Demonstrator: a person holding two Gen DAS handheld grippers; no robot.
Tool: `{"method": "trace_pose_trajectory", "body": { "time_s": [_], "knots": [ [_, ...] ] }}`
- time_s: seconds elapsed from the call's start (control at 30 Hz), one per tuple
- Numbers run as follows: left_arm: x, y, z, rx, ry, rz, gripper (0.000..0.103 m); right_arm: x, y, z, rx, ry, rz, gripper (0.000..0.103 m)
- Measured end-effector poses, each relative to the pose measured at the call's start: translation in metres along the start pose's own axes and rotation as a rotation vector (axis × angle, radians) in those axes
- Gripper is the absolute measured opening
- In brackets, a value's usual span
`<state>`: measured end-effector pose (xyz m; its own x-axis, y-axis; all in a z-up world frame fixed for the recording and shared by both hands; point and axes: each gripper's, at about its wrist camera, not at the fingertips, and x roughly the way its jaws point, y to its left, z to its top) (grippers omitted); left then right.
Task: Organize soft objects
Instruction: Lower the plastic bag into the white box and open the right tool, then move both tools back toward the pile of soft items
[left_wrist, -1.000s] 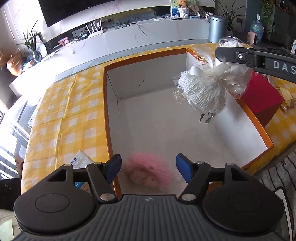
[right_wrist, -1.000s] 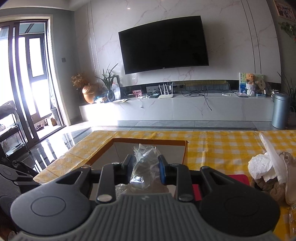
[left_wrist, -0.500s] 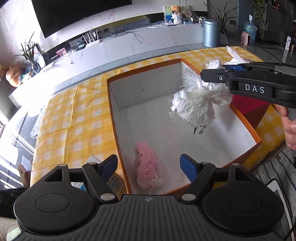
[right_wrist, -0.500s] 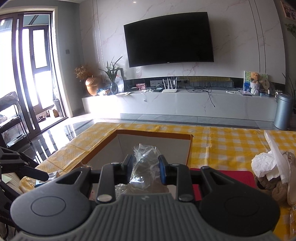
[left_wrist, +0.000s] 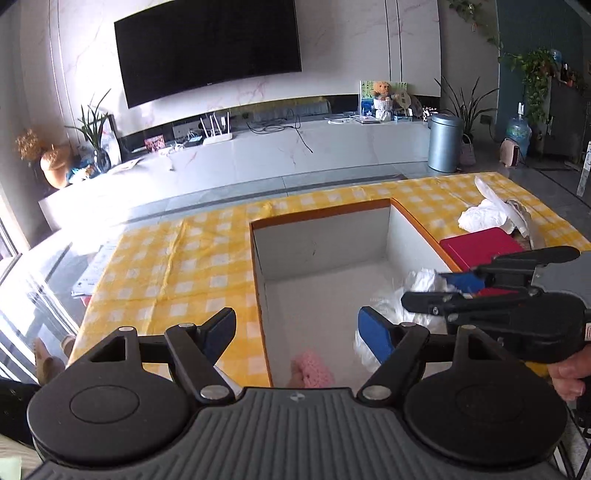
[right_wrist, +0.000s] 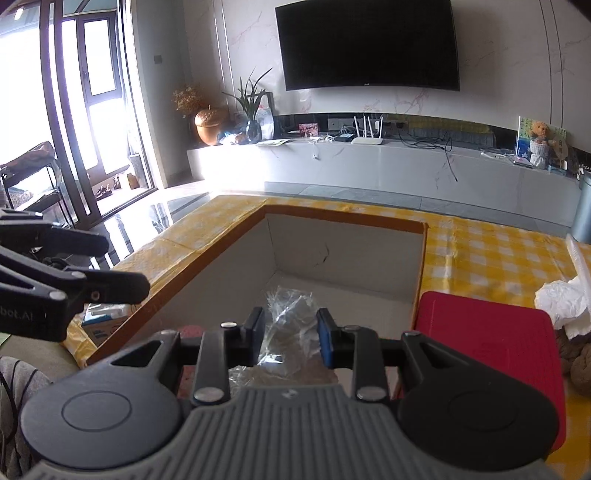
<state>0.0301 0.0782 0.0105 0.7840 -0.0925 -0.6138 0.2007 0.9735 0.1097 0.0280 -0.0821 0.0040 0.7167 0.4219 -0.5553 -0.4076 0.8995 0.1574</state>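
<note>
The right gripper (right_wrist: 290, 341) is partly closed, its blue pads pinching the gathered neck of a white knitted bundle wrapped in crinkly clear cellophane (left_wrist: 410, 295), which hangs below the jaws over the inside of the big orange-rimmed cardboard box with white walls (right_wrist: 343, 216). The left gripper (left_wrist: 297, 330) stands wide open with nothing between its fingers; just ahead of and below it, a small pink crocheted toy (left_wrist: 314, 373) lies on the box floor near the closest wall. To the right of the box sit a flat red box (right_wrist: 491, 332) and crumpled white paper (right_wrist: 561, 299) on the yellow checked tablecloth (left_wrist: 166, 266). The bundle looks light and squashy, but the film is probably slippery, so the bunched neck seems the safest hold.
</note>
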Motion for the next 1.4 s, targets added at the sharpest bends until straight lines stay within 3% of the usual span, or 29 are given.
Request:
{"method": "trace_pose_trajectory", "body": {
  "time_s": [0.27,0.37,0.47,0.57,0.67,0.73,0.9,1.07,1.27,1.4],
  "knots": [
    [0.011,-0.007,-0.002,0.027,0.031,-0.002,0.089,0.024,0.016,-0.013,-0.052,0.139,0.043,0.03],
    [0.012,-0.009,-0.003,0.035,0.031,-0.003,0.089,0.026,0.017,-0.013,-0.06,0.149,0.037,0.035],
    [0.01,-0.007,-0.004,0.032,0.027,-0.008,0.089,0.027,0.015,-0.011,-0.052,0.146,0.01,0.046],
    [0.01,-0.005,-0.004,0.024,0.03,-0.009,0.089,0.02,0.015,-0.008,-0.062,0.12,0.016,0.048],
    [0.011,-0.004,-0.003,0.009,0.044,-0.015,0.089,0.01,0.017,-0.003,-0.073,0.073,0.014,0.062],
    [0.011,-0.004,-0.002,0.004,0.045,-0.015,0.089,0.002,0.019,0.0,-0.093,0.044,0.009,0.064],
    [0.007,-0.005,-0.001,-0.013,0.025,-0.025,0.089,-0.014,0.019,0.005,-0.126,-0.04,-0.009,0.098],
    [-0.002,-0.005,0.004,-0.055,-0.011,-0.042,0.089,-0.027,0.013,0.006,-0.114,-0.094,-0.021,0.1],
    [-0.025,-0.016,0.016,-0.101,-0.173,0.035,0.089,-0.06,0.004,0.012,-0.104,-0.176,-0.069,0.1],
    [-0.034,-0.025,0.026,-0.128,-0.196,0.003,0.089,-0.095,-0.01,0.015,-0.127,-0.256,-0.151,0.1]
  ]
}}
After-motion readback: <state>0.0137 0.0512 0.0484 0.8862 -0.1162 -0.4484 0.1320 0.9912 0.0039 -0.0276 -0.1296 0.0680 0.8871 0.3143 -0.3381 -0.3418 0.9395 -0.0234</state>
